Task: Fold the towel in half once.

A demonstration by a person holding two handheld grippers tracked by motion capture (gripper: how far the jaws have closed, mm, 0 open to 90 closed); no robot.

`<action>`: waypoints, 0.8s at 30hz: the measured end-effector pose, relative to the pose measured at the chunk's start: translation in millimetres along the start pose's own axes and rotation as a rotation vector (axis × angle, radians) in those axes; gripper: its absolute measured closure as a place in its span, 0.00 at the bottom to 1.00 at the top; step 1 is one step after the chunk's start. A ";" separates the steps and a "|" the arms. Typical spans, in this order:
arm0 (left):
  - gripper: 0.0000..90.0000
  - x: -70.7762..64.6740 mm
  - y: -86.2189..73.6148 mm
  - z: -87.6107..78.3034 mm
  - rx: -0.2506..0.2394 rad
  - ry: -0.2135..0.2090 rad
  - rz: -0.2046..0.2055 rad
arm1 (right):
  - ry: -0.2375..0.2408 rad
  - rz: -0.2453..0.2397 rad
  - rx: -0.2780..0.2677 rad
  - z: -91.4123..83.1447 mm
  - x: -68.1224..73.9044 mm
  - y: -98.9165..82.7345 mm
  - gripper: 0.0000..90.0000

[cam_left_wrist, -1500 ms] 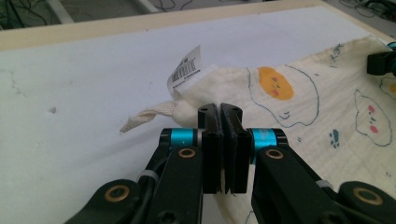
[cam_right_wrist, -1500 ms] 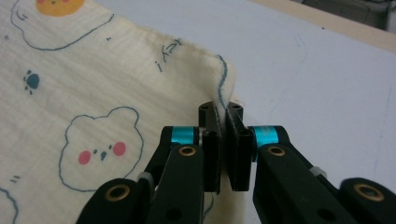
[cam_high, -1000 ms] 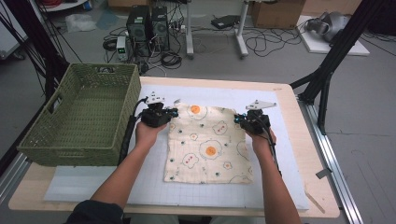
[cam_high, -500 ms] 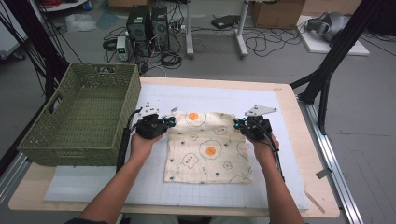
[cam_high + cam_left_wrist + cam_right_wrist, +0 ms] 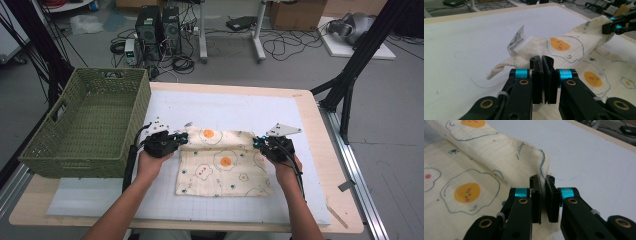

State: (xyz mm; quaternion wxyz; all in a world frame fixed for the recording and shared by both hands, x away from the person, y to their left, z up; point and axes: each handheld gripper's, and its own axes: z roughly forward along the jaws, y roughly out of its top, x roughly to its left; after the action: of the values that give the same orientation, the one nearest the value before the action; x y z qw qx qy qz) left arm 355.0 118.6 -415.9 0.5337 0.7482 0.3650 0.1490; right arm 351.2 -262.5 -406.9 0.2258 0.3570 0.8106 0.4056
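A cream cloth (image 5: 225, 170) printed with fried eggs lies on the white mat (image 5: 225, 107). Its far edge is lifted and doubled back over the rest. My left gripper (image 5: 182, 139) is shut on the far left corner. In the left gripper view the jaws (image 5: 541, 61) pinch the cloth (image 5: 564, 47) beside a white label (image 5: 515, 40) and a woven loop (image 5: 499, 67). My right gripper (image 5: 257, 144) is shut on the far right corner. In the right gripper view its jaws (image 5: 542, 181) clamp the cloth's hem (image 5: 486, 152). The raised edge stretches between the two grippers.
A green woven basket (image 5: 75, 167) stands at the table's left, close to my left hand. Bare white mat lies beyond the cloth and to its right. The wooden table edge (image 5: 340, 165) runs along the right. Cables and computer towers sit on the floor behind.
Both hands have drawn toward the person with the cloth's far corners held, so the far edge has come over the cloth and its flat part looks shorter.
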 end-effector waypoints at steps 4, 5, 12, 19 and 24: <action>0.96 -4.9 -6.8 -4.3 0.005 -0.011 0.017 | 0.008 -0.006 -0.016 -5.3 4.3 -6.8 0.94; 0.96 -6.5 -9.0 -5.1 0.006 -0.016 0.014 | 0.007 -0.006 -0.017 -6.7 5.6 -8.7 0.94; 0.96 -15.0 -20.6 -10.2 0.022 -0.034 0.034 | 0.023 -0.008 -0.018 -12.6 12.6 -23.7 0.94; 0.96 -20.7 -31.5 -15.8 0.050 -0.052 0.048 | 0.041 -0.009 -0.023 -17.2 19.9 -34.3 0.93; 0.95 -23.9 -39.5 -21.0 0.060 -0.063 0.051 | 0.058 -0.020 -0.019 -20.9 27.5 -41.8 0.93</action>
State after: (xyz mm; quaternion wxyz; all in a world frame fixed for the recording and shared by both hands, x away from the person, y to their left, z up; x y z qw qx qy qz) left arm 310.4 122.7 -439.6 0.5182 0.7772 0.3332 0.1281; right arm 303.3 -269.3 -431.4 0.2096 0.3350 0.8164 0.4212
